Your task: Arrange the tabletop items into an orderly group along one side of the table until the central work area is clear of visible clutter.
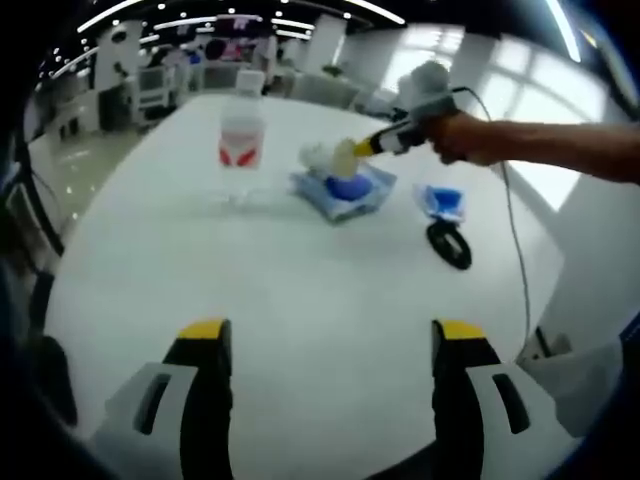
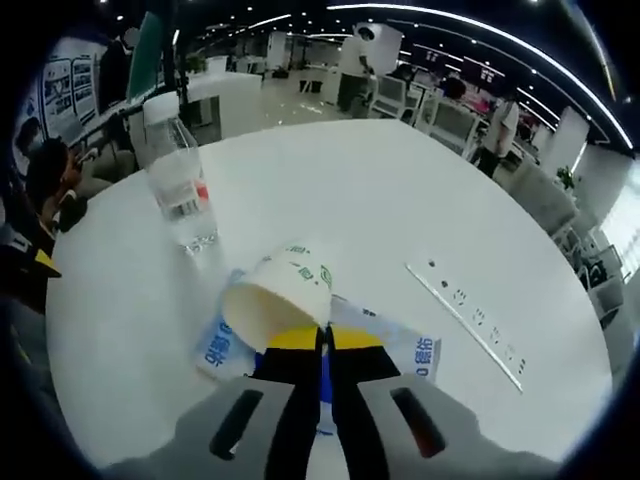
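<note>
Left gripper view
Left gripper (image 1: 333,345): released, its yellow-tipped jaws set wide apart over bare table (image 1: 320,290), holding nothing.
Tissue pack (image 1: 343,193): blue, flat on the table well beyond the jaws; taken as the landmark.
Water bottle (image 1: 242,130): upright, clear with a red label and white cap, near the tissue pack on its left side.
Paper cup (image 1: 340,158): white, tipped on its side just above the tissue pack, at the tip of the right gripper (image 1: 372,146).
Hand (image 1: 468,137): reached in from the right of the tissue pack, grasping the right gripper's handle.
Blue wrapper (image 1: 443,203): small, near the tissue pack on its right side.
Black ring (image 1: 449,244): flat on the table, just below the blue wrapper, right of the tissue pack.

Right gripper view
Right gripper (image 2: 324,338): clenched on the paper cup (image 2: 277,300), jaws nearly together at its rim.
Paper cup: tilted with its open mouth toward the camera, directly over the tissue pack (image 2: 405,351).
Water bottle (image 2: 180,170): upright, near the tissue pack, up and to the left.
Power strip (image 2: 464,322): long, white, set flush in the table (image 2: 400,200) right of the tissue pack.
</note>
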Action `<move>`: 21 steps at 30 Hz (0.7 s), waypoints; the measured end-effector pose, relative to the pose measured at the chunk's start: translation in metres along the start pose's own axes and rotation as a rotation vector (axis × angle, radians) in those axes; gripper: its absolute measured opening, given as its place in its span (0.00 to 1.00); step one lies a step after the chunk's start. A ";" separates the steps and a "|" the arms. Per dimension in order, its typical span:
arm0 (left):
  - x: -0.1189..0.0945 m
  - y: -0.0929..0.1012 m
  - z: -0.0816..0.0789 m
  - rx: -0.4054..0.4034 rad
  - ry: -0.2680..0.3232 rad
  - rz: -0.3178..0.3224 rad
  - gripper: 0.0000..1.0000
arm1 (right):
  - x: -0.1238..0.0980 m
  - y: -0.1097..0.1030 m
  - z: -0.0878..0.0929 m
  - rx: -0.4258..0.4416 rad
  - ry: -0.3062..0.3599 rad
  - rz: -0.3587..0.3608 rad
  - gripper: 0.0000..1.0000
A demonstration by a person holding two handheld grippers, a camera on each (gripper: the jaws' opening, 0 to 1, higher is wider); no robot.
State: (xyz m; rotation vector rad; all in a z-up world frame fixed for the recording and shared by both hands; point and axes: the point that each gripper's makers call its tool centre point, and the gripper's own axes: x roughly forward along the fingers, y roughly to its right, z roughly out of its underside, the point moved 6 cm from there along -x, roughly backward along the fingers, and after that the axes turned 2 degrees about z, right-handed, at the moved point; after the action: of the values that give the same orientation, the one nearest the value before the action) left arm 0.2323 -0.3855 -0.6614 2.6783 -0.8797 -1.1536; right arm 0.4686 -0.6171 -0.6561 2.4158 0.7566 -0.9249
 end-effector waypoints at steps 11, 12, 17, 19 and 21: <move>-0.003 0.005 -0.002 -0.005 0.010 0.012 0.79 | -0.020 -0.023 -0.012 -0.015 0.047 -0.010 0.00; -0.003 0.005 -0.002 -0.005 0.010 0.012 0.79 | -0.024 -0.026 -0.012 -0.015 0.049 -0.009 0.00; -0.003 0.007 -0.002 -0.003 0.011 0.020 0.79 | -0.033 -0.036 -0.017 -0.021 0.061 -0.013 0.00; -0.002 0.008 -0.002 -0.003 0.012 0.024 0.79 | -0.040 -0.043 -0.020 -0.024 0.066 -0.014 0.00; -0.002 0.008 -0.002 -0.003 0.012 0.026 0.79 | -0.043 -0.047 -0.022 -0.025 0.069 -0.014 0.00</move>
State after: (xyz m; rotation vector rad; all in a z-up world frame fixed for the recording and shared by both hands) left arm 0.2285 -0.3913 -0.6561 2.6599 -0.9073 -1.1320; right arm 0.4225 -0.5837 -0.6206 2.4342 0.8061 -0.8366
